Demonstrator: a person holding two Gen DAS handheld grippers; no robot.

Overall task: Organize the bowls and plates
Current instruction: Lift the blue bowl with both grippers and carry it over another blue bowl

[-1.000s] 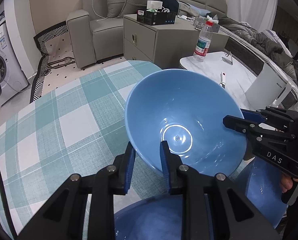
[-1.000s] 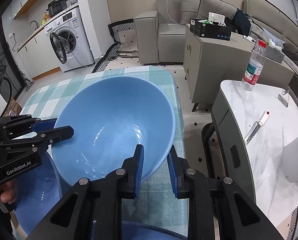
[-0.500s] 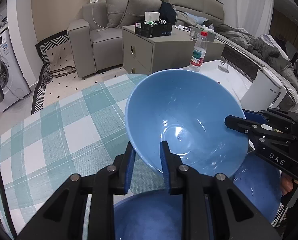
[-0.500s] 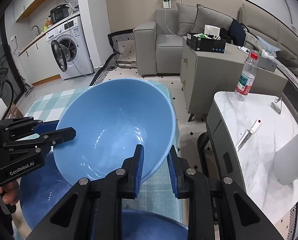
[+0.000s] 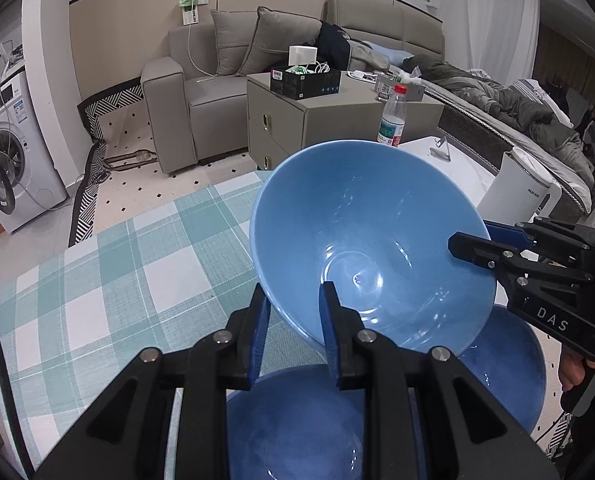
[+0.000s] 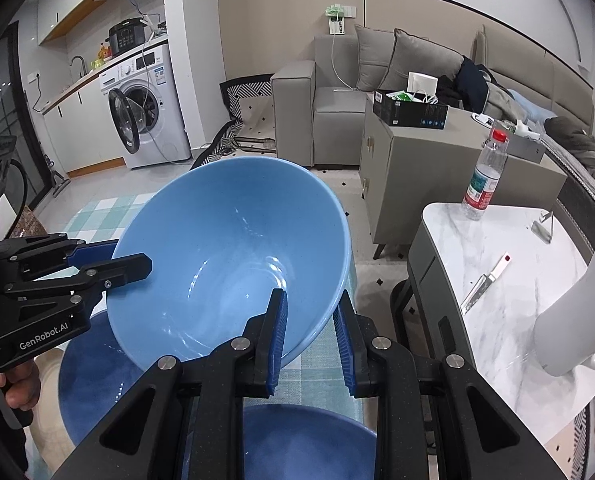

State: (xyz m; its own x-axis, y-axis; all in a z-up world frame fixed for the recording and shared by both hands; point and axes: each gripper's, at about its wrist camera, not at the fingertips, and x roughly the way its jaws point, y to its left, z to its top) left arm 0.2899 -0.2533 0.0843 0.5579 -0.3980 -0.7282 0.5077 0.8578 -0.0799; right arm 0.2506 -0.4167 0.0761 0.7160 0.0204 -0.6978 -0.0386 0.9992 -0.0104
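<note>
left gripper [image 5: 291, 322] pinches bowl rim at 6 o'clock | right gripper [image 6: 309, 332] pinches the rim opposite, so two grips keep it steady | light blue bowl [image 5: 361, 240] tilted, lifted over dark blue plates [image 5: 509, 364] | checked tablecloth [image 5: 109, 280] beyond at 9 o'clock

A large, glossy light-blue ceramic bowl [image 5: 371, 248] hung tilted above the teal-and-white checked tablecloth [image 5: 109, 280]. The left gripper [image 5: 293, 316] clamped its near rim between blue-padded fingers, while the right gripper [image 5: 481, 242] pinched the opposite rim. Two darker blue round dishes [image 5: 509, 376] lay beneath.
</note>
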